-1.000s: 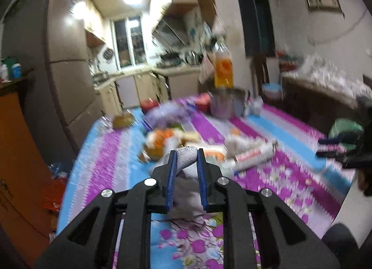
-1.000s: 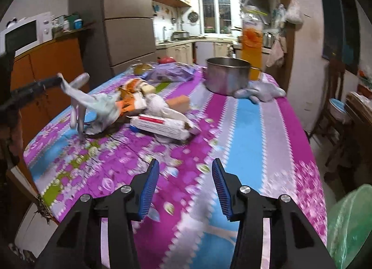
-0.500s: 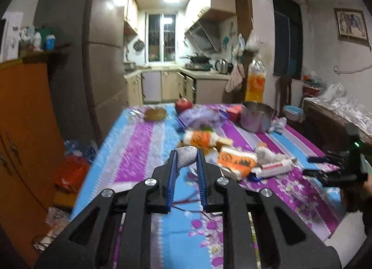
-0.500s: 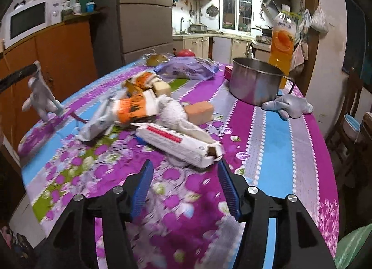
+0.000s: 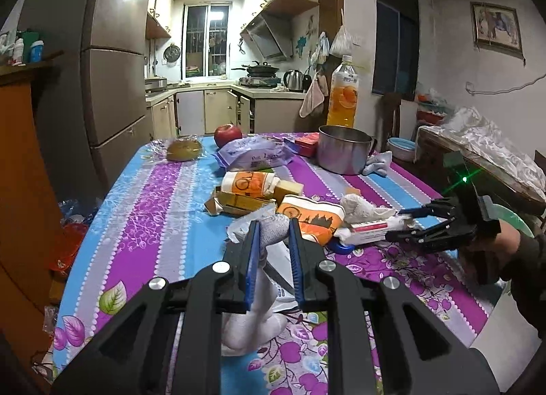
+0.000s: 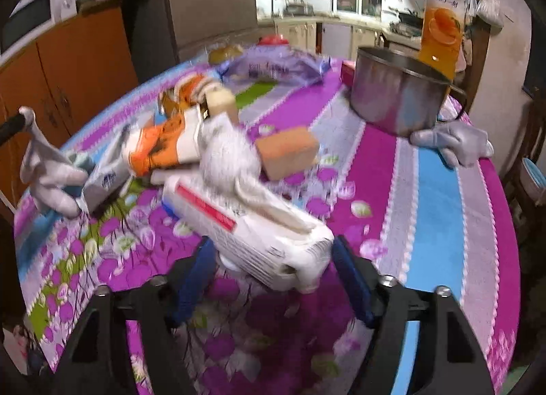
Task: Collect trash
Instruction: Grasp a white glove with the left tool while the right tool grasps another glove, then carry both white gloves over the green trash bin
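Jaws of the left gripper point(image 5: 274, 234) clamp a limp grey-white glove point(image 5: 269, 229), while only the right wrist view shows the right gripper point(image 6: 273, 255), just widened, straddling a white red-striped wrapper point(image 6: 245, 224) at lower centre.

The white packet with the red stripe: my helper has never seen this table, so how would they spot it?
Start at the steel pot on the purple floral tablecloth, then come toward the near edge. The white packet lies between the open right gripper fingers, the only long white pack with a red stripe.
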The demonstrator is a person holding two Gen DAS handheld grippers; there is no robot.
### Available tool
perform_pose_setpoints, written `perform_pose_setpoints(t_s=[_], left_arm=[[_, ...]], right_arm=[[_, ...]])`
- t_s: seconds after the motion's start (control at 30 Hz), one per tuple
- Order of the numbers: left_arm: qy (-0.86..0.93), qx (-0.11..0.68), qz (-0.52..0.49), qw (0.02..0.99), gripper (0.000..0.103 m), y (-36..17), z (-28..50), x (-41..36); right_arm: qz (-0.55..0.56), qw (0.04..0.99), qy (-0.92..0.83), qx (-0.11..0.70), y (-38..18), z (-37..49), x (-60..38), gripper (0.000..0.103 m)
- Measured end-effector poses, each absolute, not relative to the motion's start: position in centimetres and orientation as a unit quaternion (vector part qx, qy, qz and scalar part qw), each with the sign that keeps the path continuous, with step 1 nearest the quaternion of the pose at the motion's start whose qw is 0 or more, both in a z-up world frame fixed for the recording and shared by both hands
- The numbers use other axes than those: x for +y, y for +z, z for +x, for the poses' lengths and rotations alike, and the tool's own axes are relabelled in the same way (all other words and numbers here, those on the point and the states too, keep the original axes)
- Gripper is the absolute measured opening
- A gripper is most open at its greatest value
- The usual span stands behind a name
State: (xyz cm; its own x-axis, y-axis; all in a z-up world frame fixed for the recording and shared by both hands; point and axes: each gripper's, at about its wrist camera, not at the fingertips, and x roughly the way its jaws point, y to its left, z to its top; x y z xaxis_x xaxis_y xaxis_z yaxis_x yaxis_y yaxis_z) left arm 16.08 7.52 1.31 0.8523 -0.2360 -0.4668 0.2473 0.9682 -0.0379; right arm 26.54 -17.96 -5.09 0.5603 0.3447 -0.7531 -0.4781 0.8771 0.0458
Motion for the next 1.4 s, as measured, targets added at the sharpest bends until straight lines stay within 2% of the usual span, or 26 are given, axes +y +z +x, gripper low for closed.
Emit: perform_pose_setpoints(t_s=[0.03,0.13,0.33,0.4,0.43,0.47,0.73,0.8,0.83,0.87,1.03,1.2,1.4], left_arm=[[-0.126,0.241,0.011,0.962,0.016,1.2,16.0,7.5],[-0.129,0.242,0.007,0.962,0.016,1.2,15.7,7.5],[-0.136,0.242,0.004,0.961,0.016,1.3,15.4,6.8],[-0.137,0.243,0.003,0.960,0.016,1.3,15.4,6.7],[-0.137,0.244,0.003,0.960,0.016,1.3,15.4,6.6],[-0.137,0.244,0.003,0.960,0.016,1.3,15.4,6.5],[-0.144,0.250,0.006,0.958,0.016,0.7,15.9,6.2],[-0.144,0.253,0.002,0.957,0.016,0.4,16.0,6.3],[-0.144,0.253,0.000,0.957,0.016,0.3,16.1,6.5],[-0.143,0.252,-0.002,0.957,0.016,0.4,16.1,6.6],[-0.146,0.242,-0.007,0.959,0.014,1.5,16.4,7.2],[-0.158,0.225,-0.006,0.961,0.009,4.1,16.6,6.9],[-0.190,0.214,0.008,0.958,0.008,6.7,17.5,3.7]], right_arm=[[-0.083,0.871,0.258,0.409,-4.3,25.1,-17.4,0.057],[-0.073,0.850,0.329,0.405,-2.6,21.6,-16.4,0.057],[-0.086,0.875,0.287,0.381,-1.8,22.6,-15.8,0.058],[-0.068,0.887,0.269,0.369,-1.6,24.1,-16.3,0.052],[-0.063,0.890,0.262,0.369,-1.7,24.9,-16.5,0.044],[-0.057,0.891,0.255,0.372,-1.9,25.9,-16.7,0.041],[-0.075,0.879,0.257,0.394,-3.5,27.9,-16.2,0.039],[-0.071,0.880,0.259,0.392,-3.5,27.8,-16.2,0.026],[-0.071,0.880,0.261,0.391,-3.4,27.7,-16.1,0.007],[-0.073,0.881,0.259,0.389,-3.3,27.6,-15.9,0.004],[-0.051,0.897,0.261,0.353,-1.3,25.8,-16.3,0.004],[-0.010,0.923,0.256,0.288,3.2,22.6,-18.3,0.004],[0.003,0.942,0.234,0.240,7.3,18.7,-20.8,0.004]])
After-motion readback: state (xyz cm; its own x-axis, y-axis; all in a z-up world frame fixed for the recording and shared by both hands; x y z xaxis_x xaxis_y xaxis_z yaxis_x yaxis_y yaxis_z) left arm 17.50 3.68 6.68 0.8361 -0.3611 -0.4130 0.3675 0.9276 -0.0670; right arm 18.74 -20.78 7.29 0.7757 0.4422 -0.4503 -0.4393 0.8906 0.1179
